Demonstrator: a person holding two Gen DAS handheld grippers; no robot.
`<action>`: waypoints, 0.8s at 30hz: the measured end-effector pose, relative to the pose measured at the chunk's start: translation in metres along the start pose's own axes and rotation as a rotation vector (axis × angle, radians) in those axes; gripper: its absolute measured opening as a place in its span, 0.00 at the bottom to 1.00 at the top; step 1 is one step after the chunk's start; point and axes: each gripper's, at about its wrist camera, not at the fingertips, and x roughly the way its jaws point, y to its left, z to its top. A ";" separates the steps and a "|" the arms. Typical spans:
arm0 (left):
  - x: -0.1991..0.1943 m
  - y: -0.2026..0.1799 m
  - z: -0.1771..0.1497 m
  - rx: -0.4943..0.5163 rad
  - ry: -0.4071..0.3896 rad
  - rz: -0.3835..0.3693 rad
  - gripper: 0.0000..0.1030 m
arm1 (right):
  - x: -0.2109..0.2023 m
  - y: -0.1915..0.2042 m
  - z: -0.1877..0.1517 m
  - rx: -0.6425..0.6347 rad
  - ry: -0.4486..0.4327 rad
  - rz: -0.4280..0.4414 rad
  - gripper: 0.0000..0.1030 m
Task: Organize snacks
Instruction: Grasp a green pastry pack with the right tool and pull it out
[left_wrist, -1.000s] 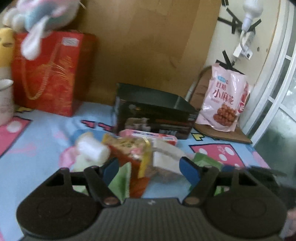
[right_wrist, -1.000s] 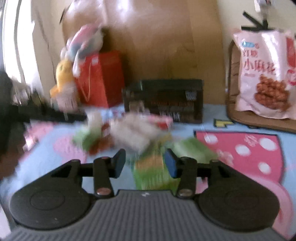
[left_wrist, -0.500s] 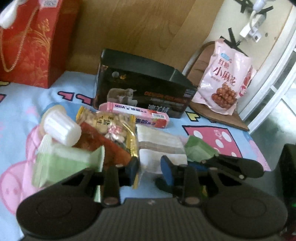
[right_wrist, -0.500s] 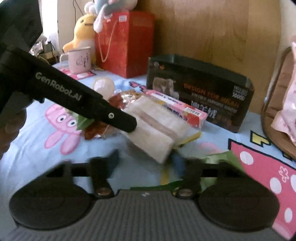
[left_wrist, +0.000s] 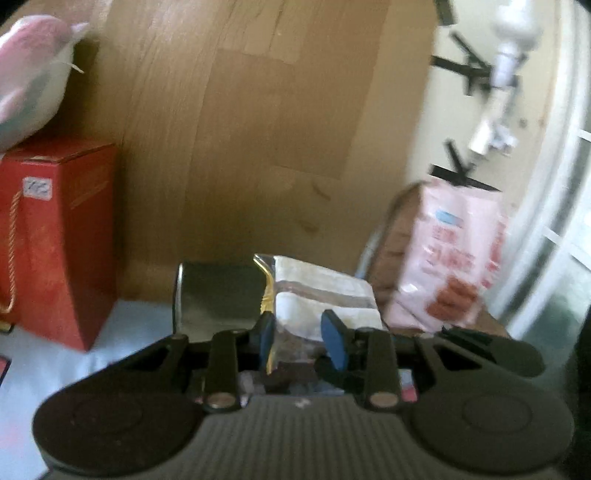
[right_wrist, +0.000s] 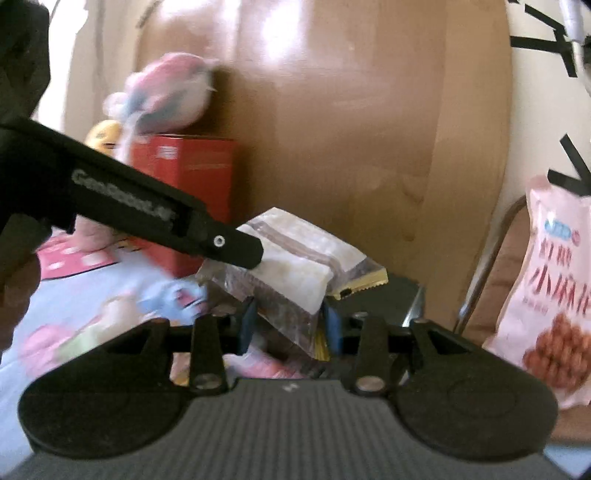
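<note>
Both grippers hold one cream and brown cake packet (left_wrist: 321, 291), raised above the table; it also shows in the right wrist view (right_wrist: 295, 266). My left gripper (left_wrist: 301, 338) is shut on its near end. My right gripper (right_wrist: 290, 325) is shut on its lower edge. The left gripper's black arm (right_wrist: 129, 206) crosses the right wrist view from the left. The open black box (left_wrist: 218, 295) stands just behind the packet, and in the right wrist view (right_wrist: 388, 299) beneath it. Other snacks on the table are mostly hidden and blurred.
A red gift bag (left_wrist: 55, 236) stands at the back left with a plush toy (right_wrist: 173, 96) on it. A pink snack bag (right_wrist: 554, 295) leans on a chair at the right. A wooden panel (left_wrist: 258, 129) backs the table. The blue patterned cloth (right_wrist: 74, 295) covers the table.
Both grippers closed on the cake packet and lifted it off the snack pile toward the black box. The views tilted upward, away from the table.
</note>
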 end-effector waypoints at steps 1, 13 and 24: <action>0.011 0.002 0.004 -0.013 0.003 0.014 0.28 | 0.013 -0.004 0.003 0.017 0.017 -0.014 0.41; -0.016 0.038 -0.040 -0.199 0.021 -0.064 0.30 | -0.061 -0.047 -0.032 0.305 -0.032 0.101 0.46; -0.045 -0.007 -0.160 -0.232 0.289 -0.309 0.30 | -0.104 -0.085 -0.129 0.591 0.159 0.111 0.46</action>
